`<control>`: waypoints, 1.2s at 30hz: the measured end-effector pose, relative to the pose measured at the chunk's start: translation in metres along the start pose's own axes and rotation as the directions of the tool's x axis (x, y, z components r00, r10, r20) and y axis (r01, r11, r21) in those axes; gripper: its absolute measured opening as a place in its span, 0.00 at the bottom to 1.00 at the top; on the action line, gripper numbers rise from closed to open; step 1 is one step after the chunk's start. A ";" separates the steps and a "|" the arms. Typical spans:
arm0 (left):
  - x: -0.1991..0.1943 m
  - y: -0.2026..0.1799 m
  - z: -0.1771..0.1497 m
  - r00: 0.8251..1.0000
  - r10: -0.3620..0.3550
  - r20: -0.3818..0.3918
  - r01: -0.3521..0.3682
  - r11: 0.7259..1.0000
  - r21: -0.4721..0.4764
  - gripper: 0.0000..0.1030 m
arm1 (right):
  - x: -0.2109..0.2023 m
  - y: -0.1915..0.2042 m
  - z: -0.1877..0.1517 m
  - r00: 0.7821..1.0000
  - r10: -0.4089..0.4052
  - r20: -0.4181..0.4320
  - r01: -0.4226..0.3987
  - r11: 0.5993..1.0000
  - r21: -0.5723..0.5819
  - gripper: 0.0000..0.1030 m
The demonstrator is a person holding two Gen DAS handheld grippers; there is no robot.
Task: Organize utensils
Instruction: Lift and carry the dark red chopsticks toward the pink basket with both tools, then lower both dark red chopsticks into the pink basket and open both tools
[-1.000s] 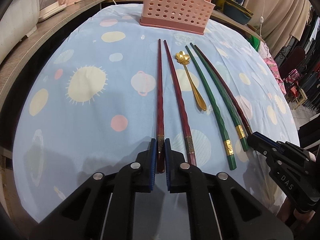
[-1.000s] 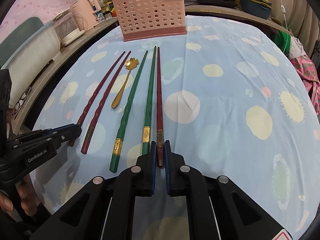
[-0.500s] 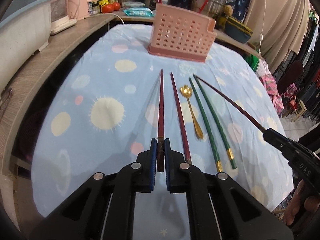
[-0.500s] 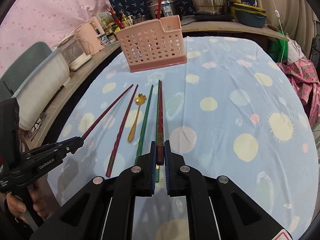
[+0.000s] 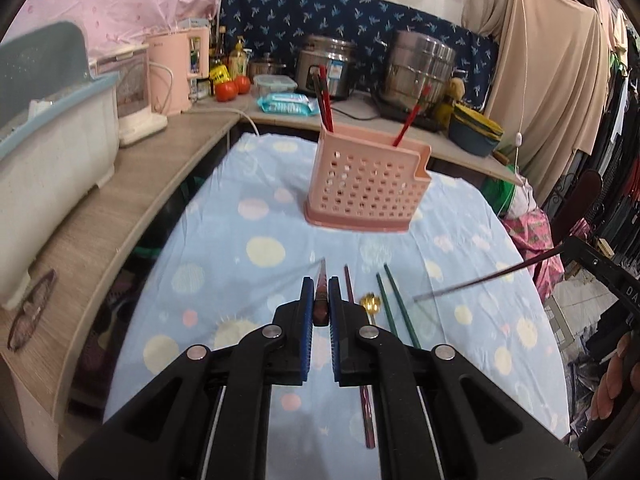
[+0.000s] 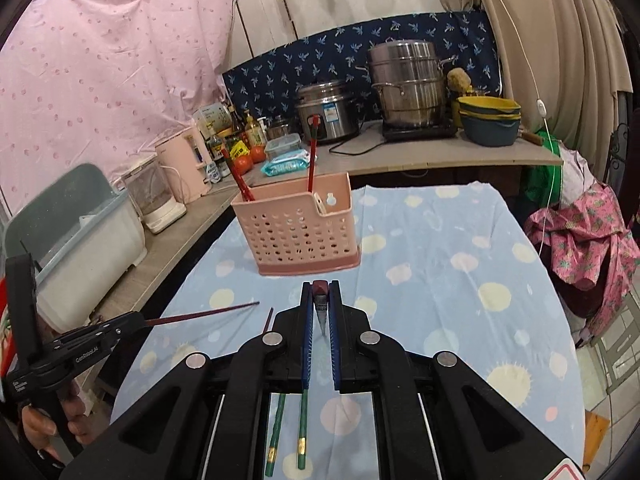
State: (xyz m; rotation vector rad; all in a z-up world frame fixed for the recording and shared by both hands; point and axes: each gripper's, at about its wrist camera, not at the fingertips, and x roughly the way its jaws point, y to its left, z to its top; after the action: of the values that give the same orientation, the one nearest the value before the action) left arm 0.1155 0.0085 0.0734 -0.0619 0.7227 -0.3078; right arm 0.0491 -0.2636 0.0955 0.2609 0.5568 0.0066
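Each gripper, left (image 5: 321, 309) and right (image 6: 321, 307), clamps its fingers on one dark red chopstick (image 5: 321, 294), lifted short of the pink basket (image 5: 366, 186), probably for dropping in.

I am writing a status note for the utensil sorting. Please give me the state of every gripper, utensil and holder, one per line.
left gripper: shut on a dark red chopstick, lifted
right gripper: shut on another dark red chopstick, lifted
third red chopstick: flat on the cloth
green chopsticks: flat, side by side
gold spoon: flat
pink holder: upright, red chopsticks already inside
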 end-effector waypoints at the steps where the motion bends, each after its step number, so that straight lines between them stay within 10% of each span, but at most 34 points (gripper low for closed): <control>1: -0.001 0.000 0.005 1.000 0.000 0.013 0.001 1.000 -0.001 0.07 | 0.000 0.000 0.005 1.000 -0.002 0.010 0.002 1.000 -0.004 0.07; 19: -0.004 0.000 0.098 0.986 0.001 0.170 -0.001 1.000 -0.001 0.07 | 0.015 0.000 0.083 0.993 0.022 0.119 -0.020 1.000 -0.015 0.07; 36: -0.021 -0.029 0.212 0.918 -0.011 0.396 -0.004 0.999 0.037 0.07 | 0.055 0.016 0.194 0.956 0.085 0.281 -0.089 0.996 0.000 0.07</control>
State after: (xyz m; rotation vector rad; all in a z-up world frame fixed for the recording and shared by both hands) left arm 0.2330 -0.0239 0.2503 -0.0876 0.3125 -0.3004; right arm 0.1983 -0.2916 0.2295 0.2929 0.2619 0.0508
